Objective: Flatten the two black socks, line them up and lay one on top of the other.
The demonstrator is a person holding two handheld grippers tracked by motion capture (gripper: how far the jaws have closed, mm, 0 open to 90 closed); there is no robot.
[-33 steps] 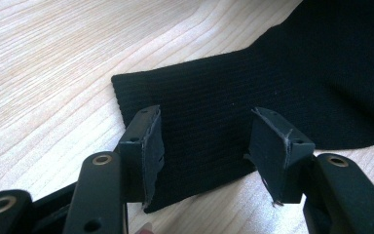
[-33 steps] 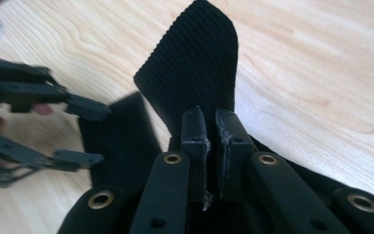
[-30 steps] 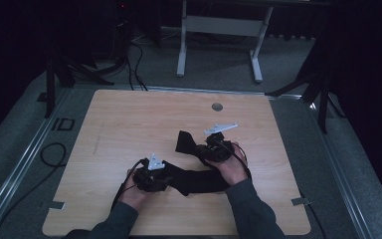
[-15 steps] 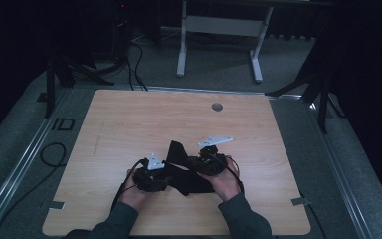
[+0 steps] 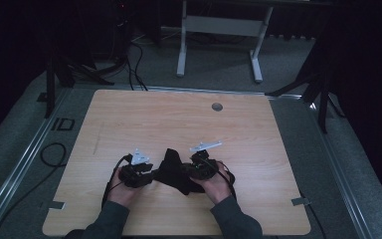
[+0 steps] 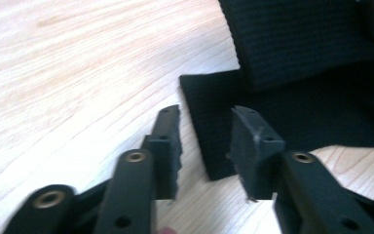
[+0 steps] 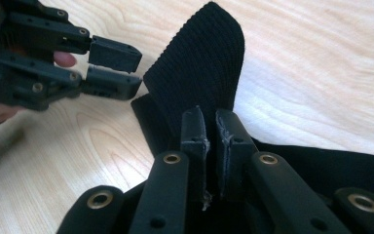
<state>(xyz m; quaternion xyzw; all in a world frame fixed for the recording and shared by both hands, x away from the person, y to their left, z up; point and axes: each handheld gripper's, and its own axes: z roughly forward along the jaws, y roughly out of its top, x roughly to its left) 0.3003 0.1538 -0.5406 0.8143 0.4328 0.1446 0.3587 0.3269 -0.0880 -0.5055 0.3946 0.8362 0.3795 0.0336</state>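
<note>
A black ribbed cloth [image 5: 175, 172] lies near the front middle of the wooden table [image 5: 179, 124]. My right gripper [image 7: 211, 127] is shut on a fold of the cloth [image 7: 199, 73], which stands up beyond its jaws. My left gripper [image 6: 204, 141] is open, its jaws either side of a flat corner of the cloth [image 6: 209, 117] resting on the table. In the right gripper view the left gripper [image 7: 119, 68] sits just left of the raised fold. In the high view the left gripper [image 5: 151, 175] and right gripper [image 5: 186, 172] face each other across the cloth.
A small round grommet [image 5: 217, 106] sits at the table's far side. Cables trail from both grippers over the front of the table. A metal frame [image 5: 219, 30] and stands are on the floor beyond the table.
My right gripper has carried the cloth's end leftwards and toward the front, folding it over. The two grippers have come close together, and the cloth is now bunched between them.
</note>
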